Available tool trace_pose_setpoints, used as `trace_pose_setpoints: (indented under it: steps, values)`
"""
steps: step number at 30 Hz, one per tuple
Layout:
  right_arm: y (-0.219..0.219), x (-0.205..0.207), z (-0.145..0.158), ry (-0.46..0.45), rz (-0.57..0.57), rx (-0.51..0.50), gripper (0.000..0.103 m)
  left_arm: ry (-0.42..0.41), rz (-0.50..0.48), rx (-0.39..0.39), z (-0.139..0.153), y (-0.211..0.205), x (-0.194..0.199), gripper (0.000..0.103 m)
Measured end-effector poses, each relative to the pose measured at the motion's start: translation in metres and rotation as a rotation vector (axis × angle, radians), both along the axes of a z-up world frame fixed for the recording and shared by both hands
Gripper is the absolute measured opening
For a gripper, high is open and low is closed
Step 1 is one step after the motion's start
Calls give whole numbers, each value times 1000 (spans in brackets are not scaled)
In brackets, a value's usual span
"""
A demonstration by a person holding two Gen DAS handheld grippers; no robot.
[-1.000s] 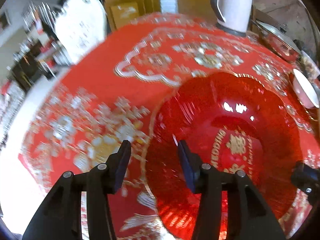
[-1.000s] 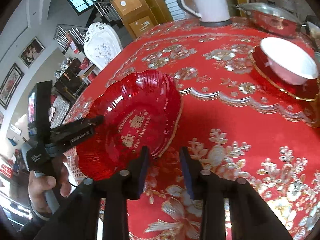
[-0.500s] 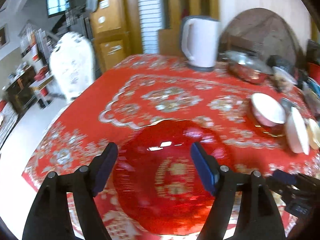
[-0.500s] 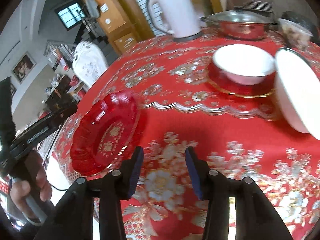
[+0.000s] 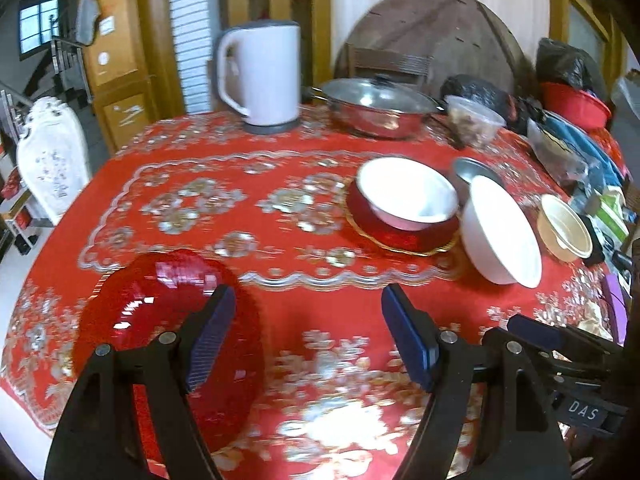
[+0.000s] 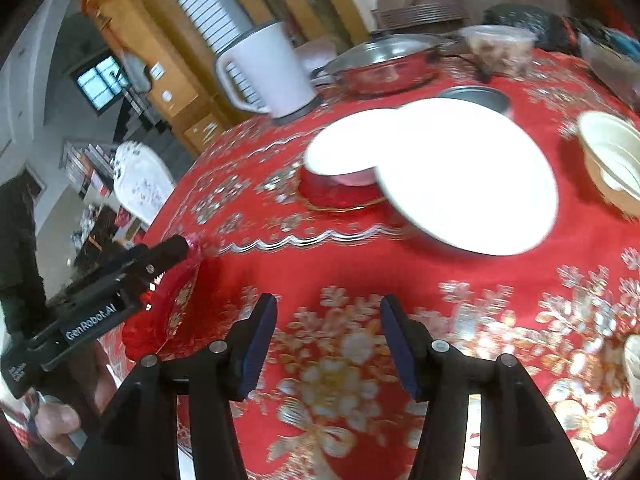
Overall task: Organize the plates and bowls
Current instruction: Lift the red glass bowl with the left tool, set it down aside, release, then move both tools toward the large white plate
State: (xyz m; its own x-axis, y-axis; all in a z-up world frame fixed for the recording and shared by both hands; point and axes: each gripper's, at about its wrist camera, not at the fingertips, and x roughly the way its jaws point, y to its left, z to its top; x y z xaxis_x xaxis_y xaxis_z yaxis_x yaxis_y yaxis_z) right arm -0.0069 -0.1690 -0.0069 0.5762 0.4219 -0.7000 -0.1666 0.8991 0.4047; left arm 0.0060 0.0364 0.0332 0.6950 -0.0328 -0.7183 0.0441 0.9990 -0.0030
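- Since a second ago: left gripper has spread its jaws wide and let go of the red glass plate; the plate now sits near the table edge, under and beside the left finger.
- Right wrist view: left gripper's fingertip overlaps the plate's far rim; cannot tell if touching. A hand holds the gripper's handle.
- Right gripper: jaws apart, nothing between them, hovering over the red tablecloth with silver flowers.
- White bowl sits in a second red plate with gold rim, mid-table.
- Larger white bowl just right of it, tilted, apparently leaning on that plate's edge.
- Small cream bowl further right, apart.
- Far side: white electric kettle, lidded steel pan, clear container.
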Motion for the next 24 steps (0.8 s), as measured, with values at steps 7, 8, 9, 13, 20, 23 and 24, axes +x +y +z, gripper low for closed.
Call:
trace_pose_setpoints:
  steps: [7,8,9,13,20,23,24]
  values:
    - [-57,0,-2,10,-128,36,58,30,-65,-18,-6,-45,11,75]
    - [-62,0,-2,9,-136,40,58,31,-70,-17,-6,-50,13,75]
    - [-66,0,-1,8,-142,39,58,29,-80,-15,-6,-57,15,76]
    - [-83,4,-1,7,-172,33,59,37,-102,3,-7,-79,22,75]
    - [-105,17,-6,24,-201,31,60,52,-110,12,-11,-102,35,75]
    - [-112,24,-6,24,-208,25,60,53,-111,19,-14,-111,40,76]
    - [-113,26,-6,23,-207,24,60,53,-111,19,-15,-112,41,76]
